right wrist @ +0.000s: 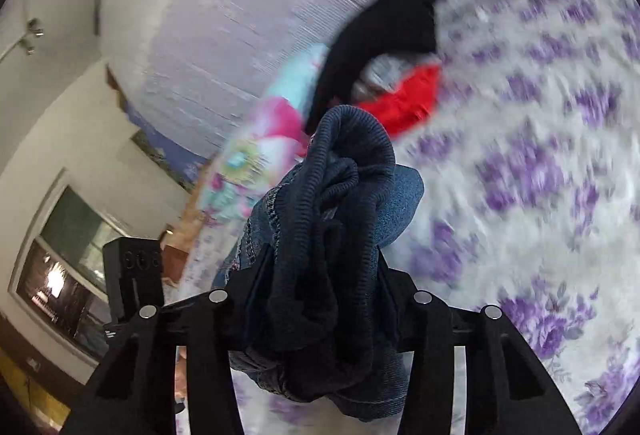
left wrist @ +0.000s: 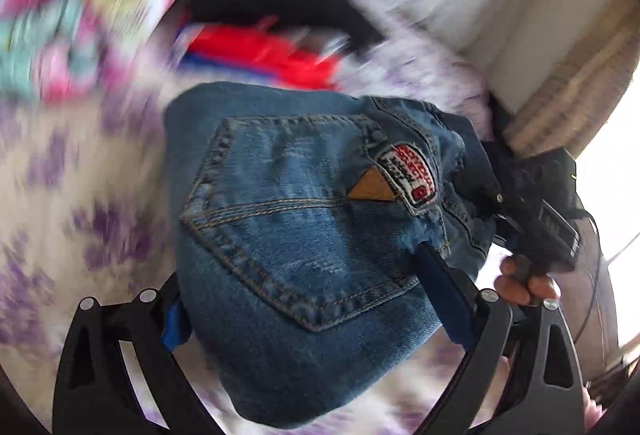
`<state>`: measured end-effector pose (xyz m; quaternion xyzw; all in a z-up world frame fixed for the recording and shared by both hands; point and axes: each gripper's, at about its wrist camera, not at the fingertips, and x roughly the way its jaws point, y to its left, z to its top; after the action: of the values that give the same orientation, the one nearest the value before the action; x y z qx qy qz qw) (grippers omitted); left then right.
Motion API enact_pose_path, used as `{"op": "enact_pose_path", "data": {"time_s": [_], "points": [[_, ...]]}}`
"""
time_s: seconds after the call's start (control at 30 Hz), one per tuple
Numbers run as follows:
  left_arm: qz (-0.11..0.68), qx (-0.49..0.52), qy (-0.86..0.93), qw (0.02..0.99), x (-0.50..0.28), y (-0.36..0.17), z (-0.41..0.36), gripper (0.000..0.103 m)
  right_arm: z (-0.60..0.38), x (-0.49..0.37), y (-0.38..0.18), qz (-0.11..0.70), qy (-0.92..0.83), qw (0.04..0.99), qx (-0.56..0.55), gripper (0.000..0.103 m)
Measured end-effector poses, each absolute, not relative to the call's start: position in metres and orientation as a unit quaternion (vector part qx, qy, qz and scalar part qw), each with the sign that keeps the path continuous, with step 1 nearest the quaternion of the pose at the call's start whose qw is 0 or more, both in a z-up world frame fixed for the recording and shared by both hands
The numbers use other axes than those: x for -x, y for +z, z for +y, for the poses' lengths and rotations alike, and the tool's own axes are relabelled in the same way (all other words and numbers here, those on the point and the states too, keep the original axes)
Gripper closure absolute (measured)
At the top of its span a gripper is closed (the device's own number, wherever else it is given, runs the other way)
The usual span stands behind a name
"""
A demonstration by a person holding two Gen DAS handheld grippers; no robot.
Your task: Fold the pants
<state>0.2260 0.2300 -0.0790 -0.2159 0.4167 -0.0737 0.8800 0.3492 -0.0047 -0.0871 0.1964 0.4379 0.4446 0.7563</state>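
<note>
The blue jeans fill the left wrist view, folded, with a back pocket and a red and white patch showing. My left gripper is shut on the folded jeans, its blue pads on either side of the bundle. My right gripper is shut on the dark ribbed waistband and denim of the jeans. The right gripper also shows in the left wrist view at the jeans' far right edge, with the person's fingers under it. The jeans hang above the bed.
A bedsheet with purple flowers lies below. A black garment, a red garment and a colourful pink and teal cloth lie further back on the bed. A white wall stands behind.
</note>
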Motion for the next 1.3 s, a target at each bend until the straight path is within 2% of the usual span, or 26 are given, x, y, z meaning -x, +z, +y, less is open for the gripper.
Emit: {"op": "enact_pose_path", "data": {"time_s": [0.03, 0.07, 0.1, 0.13, 0.23, 0.3, 0.47, 0.67, 0.87, 1.3], "points": [[0.418, 0.216, -0.074, 0.879, -0.227, -0.093, 0.233, 0.008, -0.007, -0.350, -0.102, 0.437, 0.431, 0.763, -0.204, 0.043], [0.396, 0.178, -0.072, 0.898, -0.221, -0.084, 0.225, 0.007, -0.014, -0.350, -0.102, 0.434, 0.446, 0.747, -0.235, 0.040], [0.396, 0.158, -0.066, 0.902, -0.218, -0.076, 0.220, 0.009, -0.018, -0.348, -0.094, 0.435, 0.443, 0.749, -0.232, 0.027], [0.395, 0.146, -0.060, 0.905, -0.213, -0.068, 0.215, 0.009, -0.023, -0.341, -0.082, 0.428, 0.427, 0.767, -0.216, 0.021], [0.380, 0.142, -0.015, 0.914, -0.193, -0.052, 0.210, 0.009, -0.038, -0.307, -0.056, 0.383, 0.385, 0.821, -0.173, 0.016], [0.361, 0.114, 0.022, 0.925, -0.172, -0.036, 0.199, 0.006, -0.040, -0.282, -0.042, 0.366, 0.356, 0.847, -0.146, 0.008], [0.299, 0.038, 0.088, 0.949, -0.112, -0.014, 0.161, 0.005, -0.032, -0.212, -0.030, 0.314, 0.327, 0.887, -0.083, 0.004], [0.320, 0.042, 0.108, 0.940, -0.069, -0.041, 0.142, 0.005, -0.015, -0.165, -0.046, 0.327, 0.309, 0.893, 0.006, 0.004], [0.295, 0.047, 0.133, 0.945, -0.048, -0.042, 0.143, 0.005, -0.009, -0.152, -0.055, 0.325, 0.290, 0.899, 0.036, 0.004], [0.293, 0.062, 0.120, 0.946, -0.041, -0.047, 0.150, 0.005, -0.008, -0.148, -0.058, 0.324, 0.280, 0.902, 0.052, 0.004]]}}
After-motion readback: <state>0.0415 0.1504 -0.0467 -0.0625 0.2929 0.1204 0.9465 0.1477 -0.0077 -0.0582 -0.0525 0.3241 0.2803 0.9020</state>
